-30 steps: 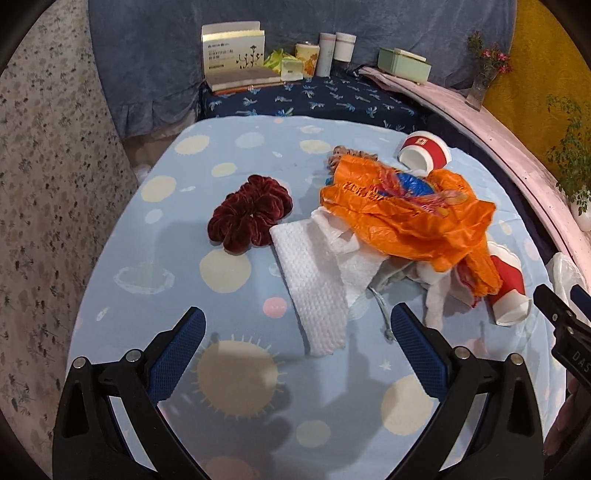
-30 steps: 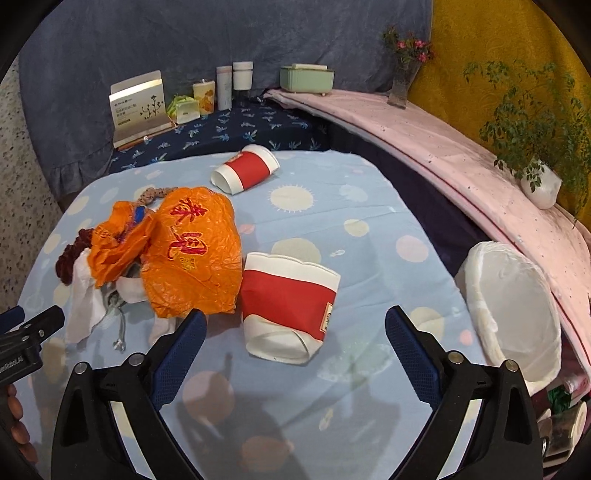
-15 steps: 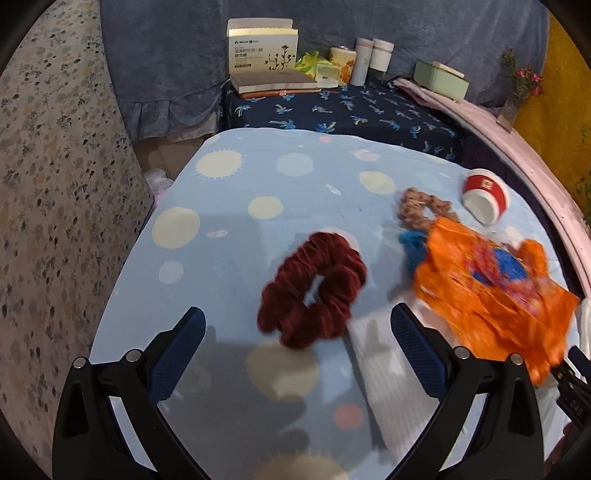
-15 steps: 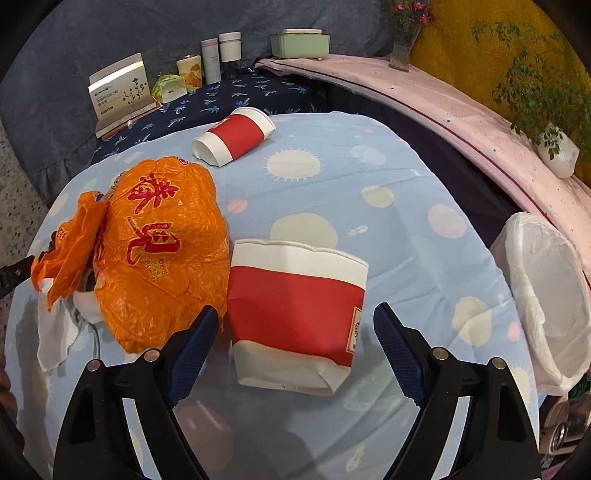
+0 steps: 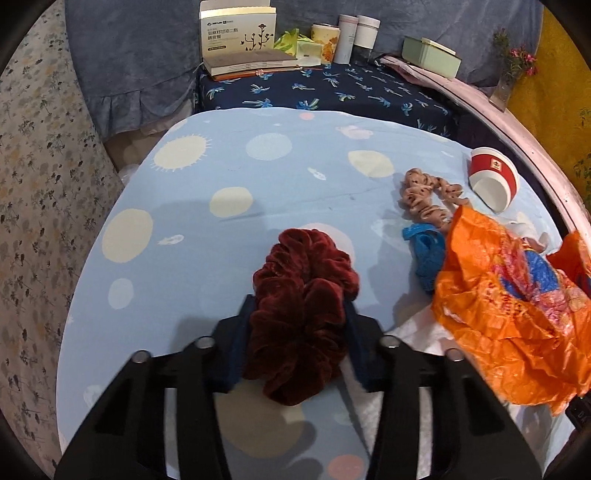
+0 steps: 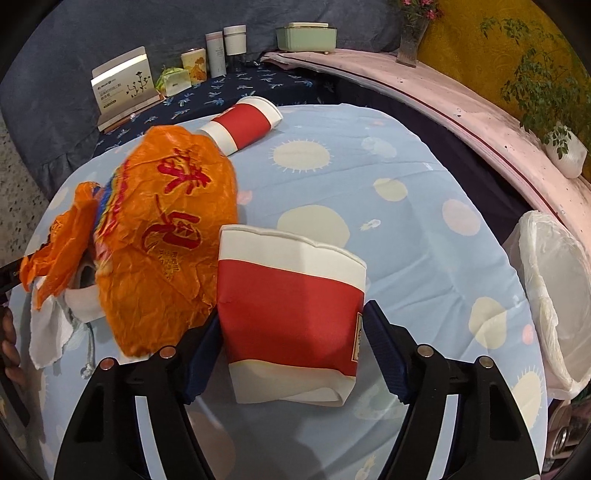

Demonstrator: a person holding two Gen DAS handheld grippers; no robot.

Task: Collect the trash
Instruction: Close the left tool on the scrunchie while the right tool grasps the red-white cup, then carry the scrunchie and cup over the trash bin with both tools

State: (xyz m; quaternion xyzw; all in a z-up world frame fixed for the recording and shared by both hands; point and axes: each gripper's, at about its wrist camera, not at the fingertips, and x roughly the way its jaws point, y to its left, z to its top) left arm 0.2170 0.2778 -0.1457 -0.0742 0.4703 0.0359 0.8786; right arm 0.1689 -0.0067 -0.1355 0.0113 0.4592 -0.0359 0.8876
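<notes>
Left wrist view: the left hand-held gripper (image 5: pixel 297 339) has its two blue pads pressed against the sides of a dark red scrunchie (image 5: pixel 301 314), which bulges up between them on the light blue spotted table (image 5: pixel 177 258). To the right lies a crumpled orange plastic bag (image 5: pixel 517 306), with a small blue piece (image 5: pixel 424 254) at its left edge and a white paper towel (image 5: pixel 417 332) under its near edge. Beyond the bag sits a pink patterned scrunchie (image 5: pixel 428 195), and just right of that a red and white paper cup (image 5: pixel 493 177) lies on its side. At the back, a box (image 5: pixel 238 35) and some jars stand on a dark blue cloth.

Right wrist view: the right hand-held gripper (image 6: pixel 291 347) is closed partway, its pads touching both sides of a flattened red and white paper cup (image 6: pixel 291 310) lying on the table (image 6: pixel 406 240). The orange plastic bag (image 6: pixel 166 229) is just left of the cup, touching it. A second red and white cup (image 6: pixel 240 123) lies on its side farther back. A bin lined with a white bag (image 6: pixel 554 295) stands beside the table's right edge. A potted plant (image 6: pixel 554 110) sits on the pink ledge behind.
</notes>
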